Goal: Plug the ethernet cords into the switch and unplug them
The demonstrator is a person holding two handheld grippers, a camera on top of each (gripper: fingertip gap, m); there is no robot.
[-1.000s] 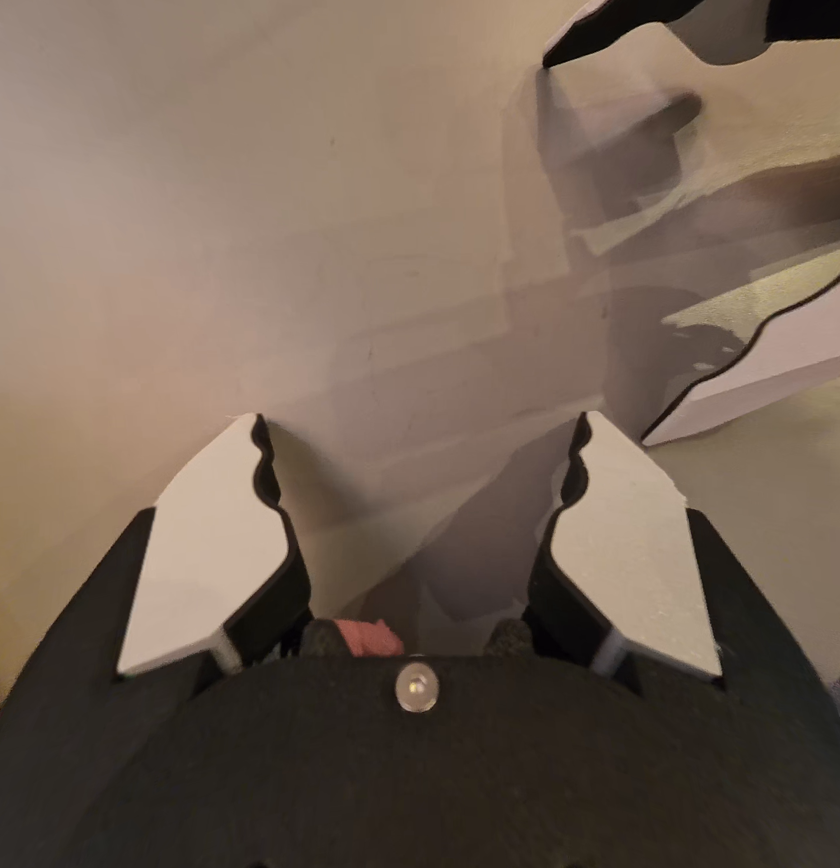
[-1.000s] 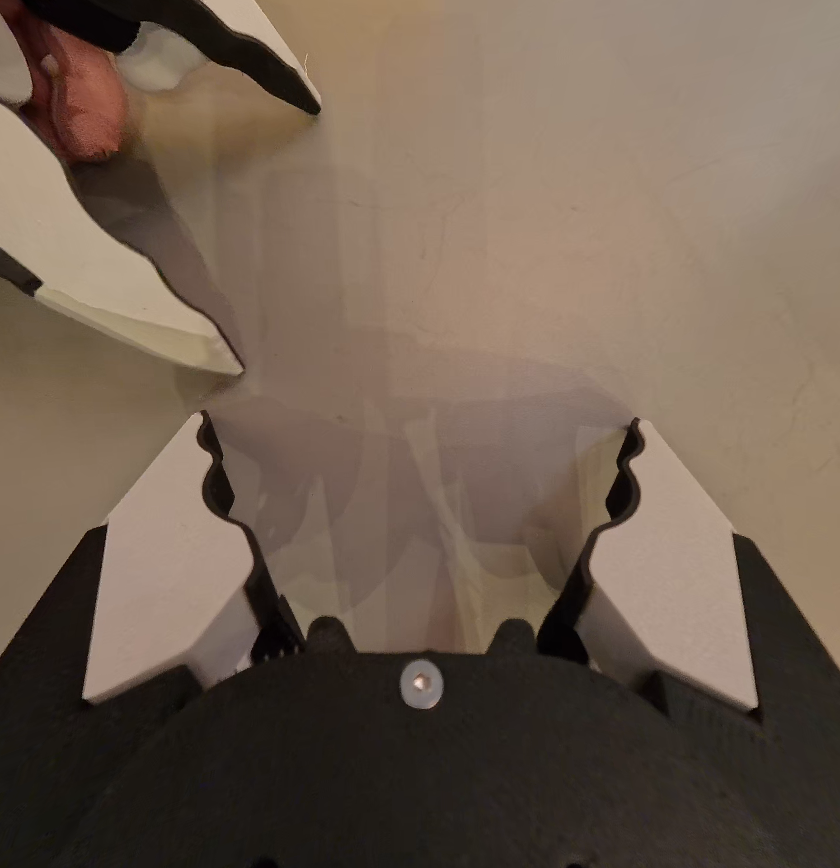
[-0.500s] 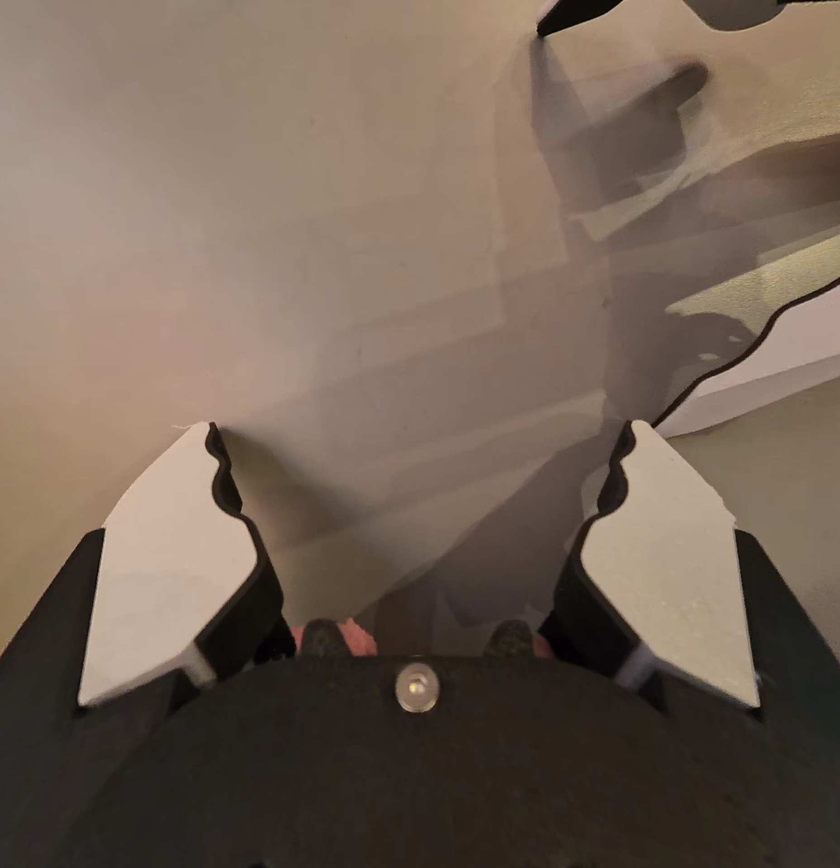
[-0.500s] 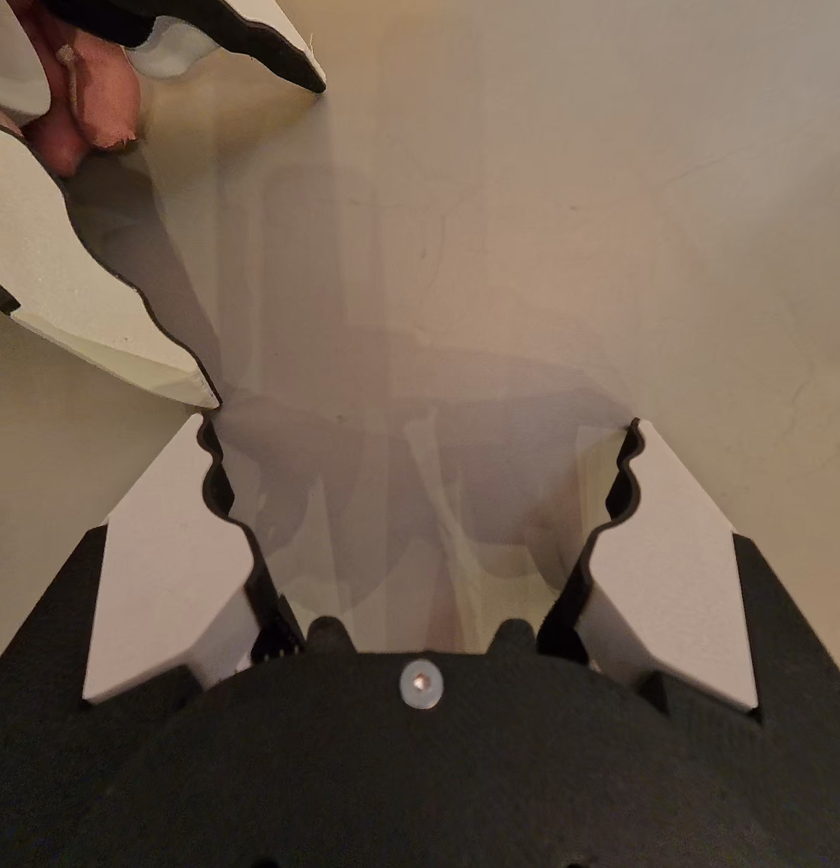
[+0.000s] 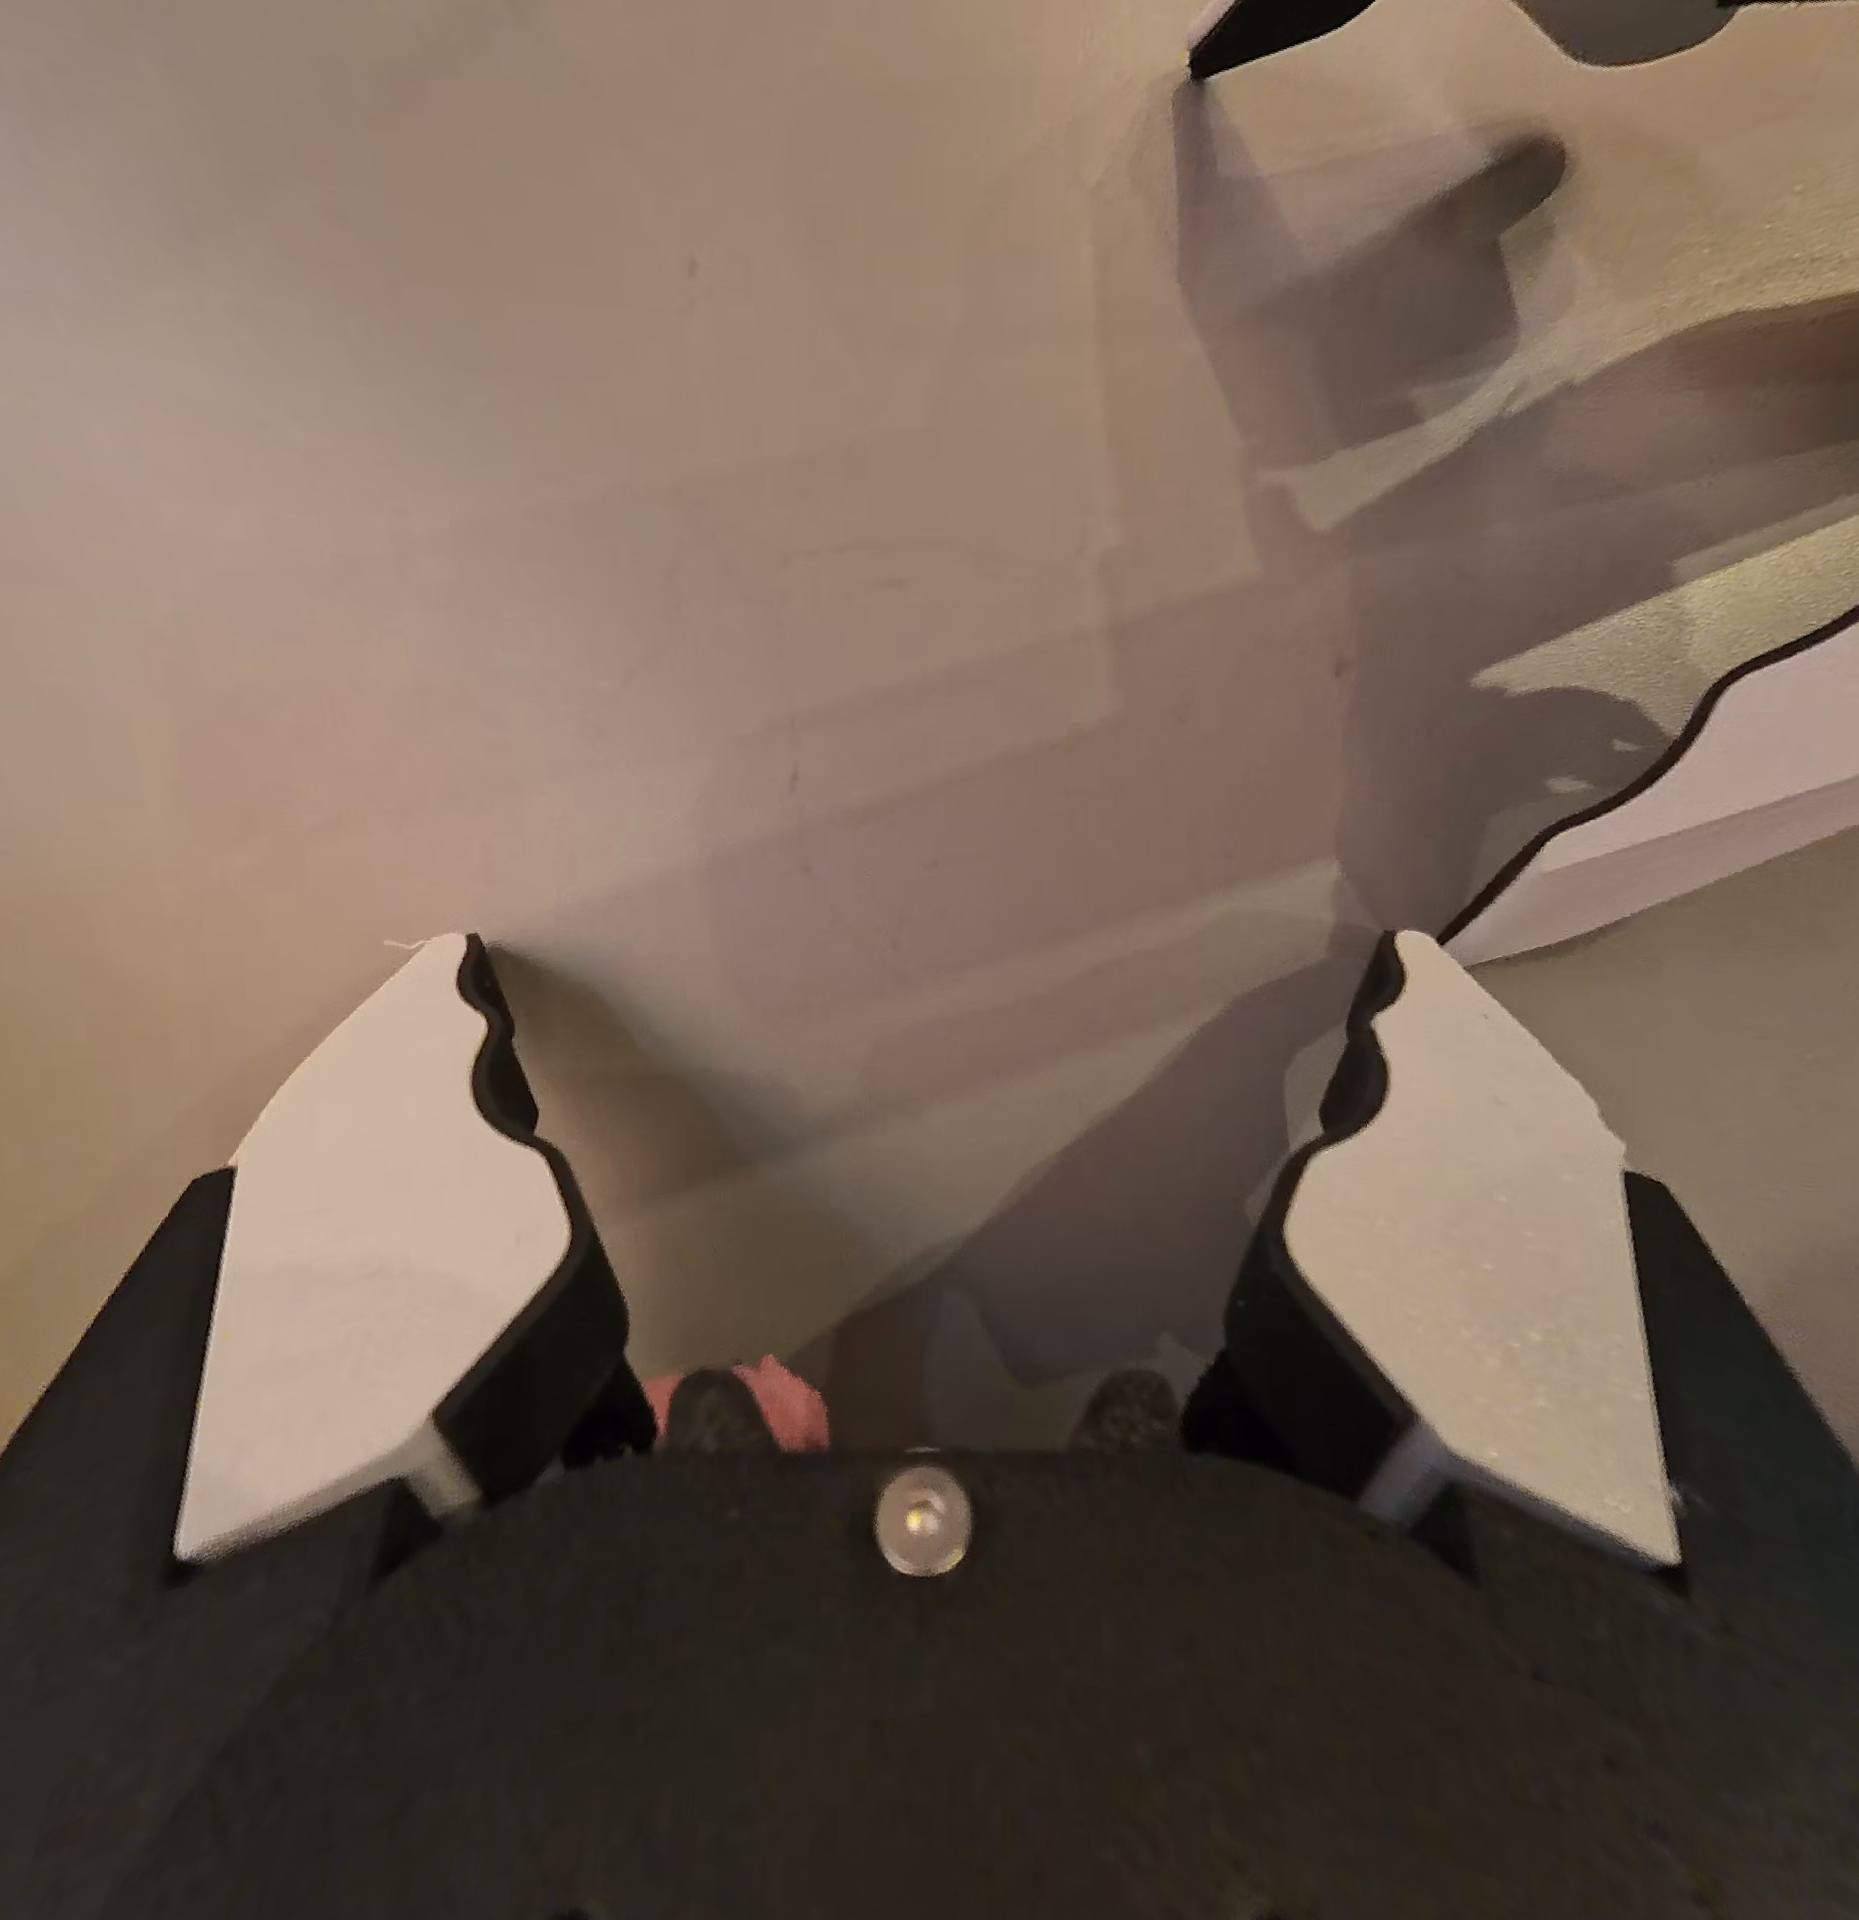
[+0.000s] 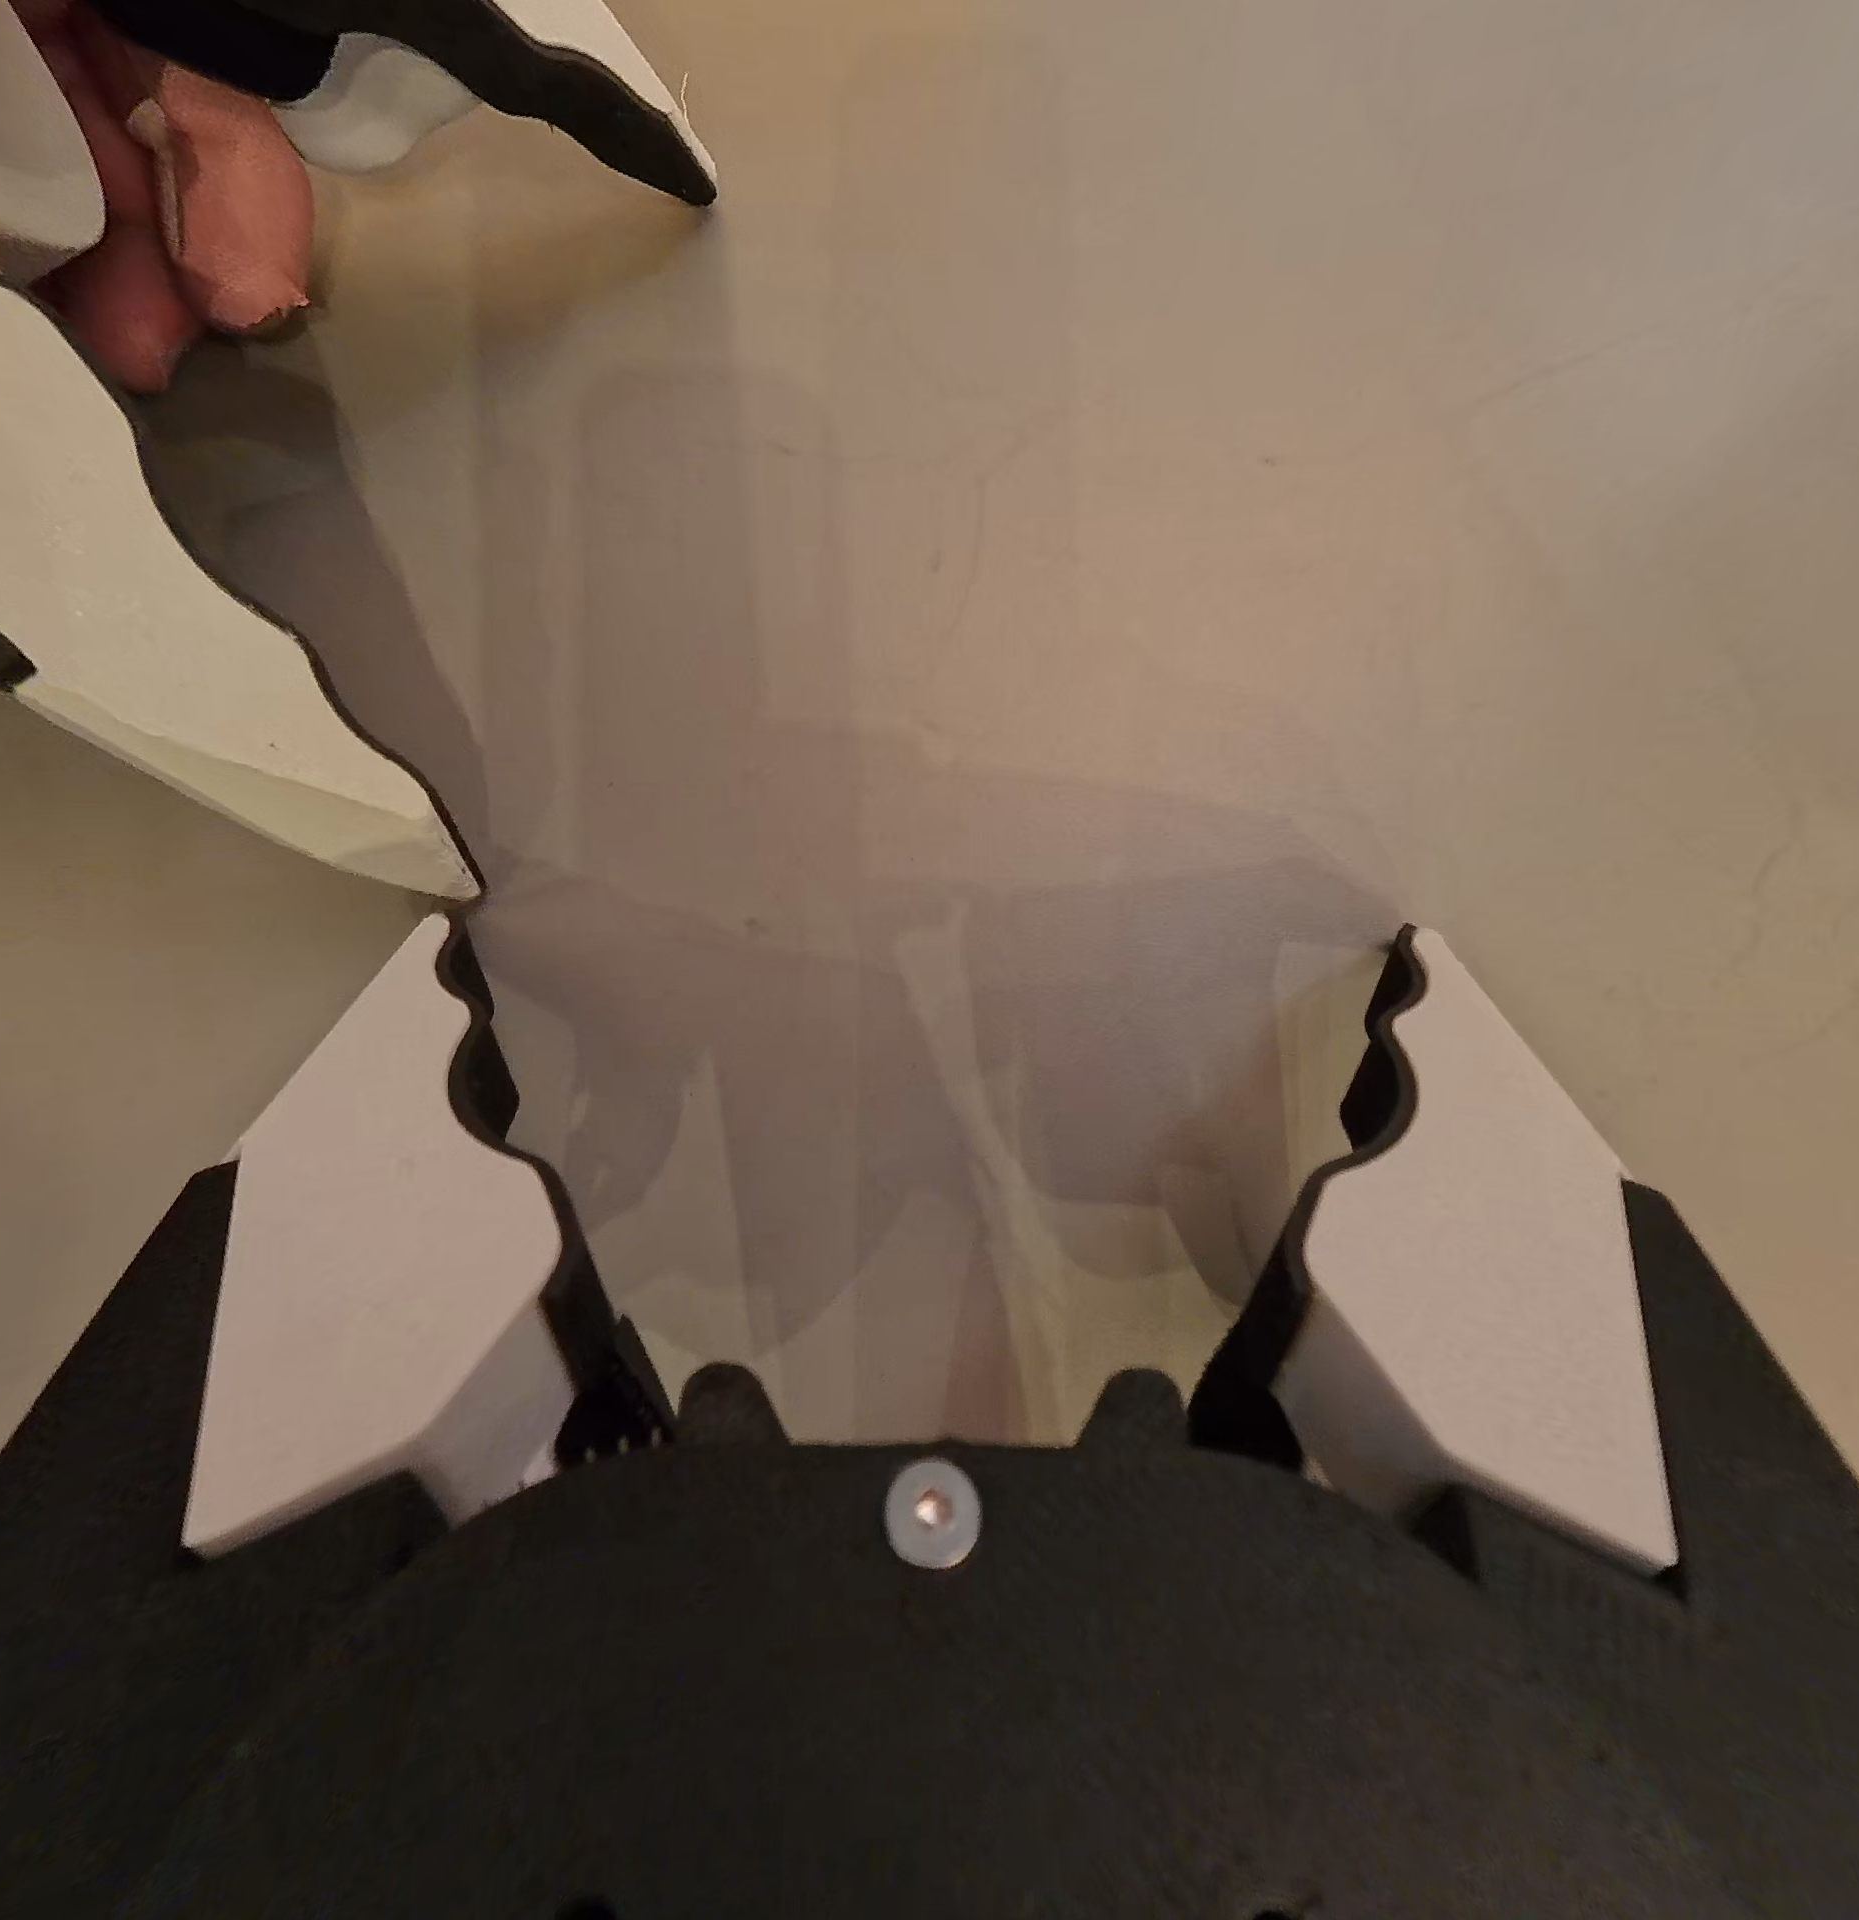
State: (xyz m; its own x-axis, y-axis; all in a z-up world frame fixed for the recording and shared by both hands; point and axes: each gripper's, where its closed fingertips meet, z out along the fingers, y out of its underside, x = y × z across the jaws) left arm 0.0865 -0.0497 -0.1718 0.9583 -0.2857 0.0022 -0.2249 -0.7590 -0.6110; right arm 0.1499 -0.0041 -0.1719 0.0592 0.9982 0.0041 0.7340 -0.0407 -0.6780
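Holding the left claw (image 5: 935, 938) wider than a second ago, its white wavy-edged fingers now standing well apart and gripping nothing. Pointing it down at a plain beige tabletop (image 5: 489, 416) crossed by soft overlapping shadows. Keeping the right claw (image 6: 930, 925) just as spread as before, likewise gripping nothing, over the same pale surface. Showing, in the right wrist view, the left claw coming in from the upper left, its nearer fingertip sitting just beside the tip of the right claw's left finger; whether touching or not, cannot tell. Showing bare fingers (image 6: 229, 208) of the person between that claw's two fingers, close to its body. Catching, in the left wrist view, the right claw's fingers entering from the upper right edge, one dark tip at the top and one white finger lower down. Finding the ethernet cords and the switch outside both views.
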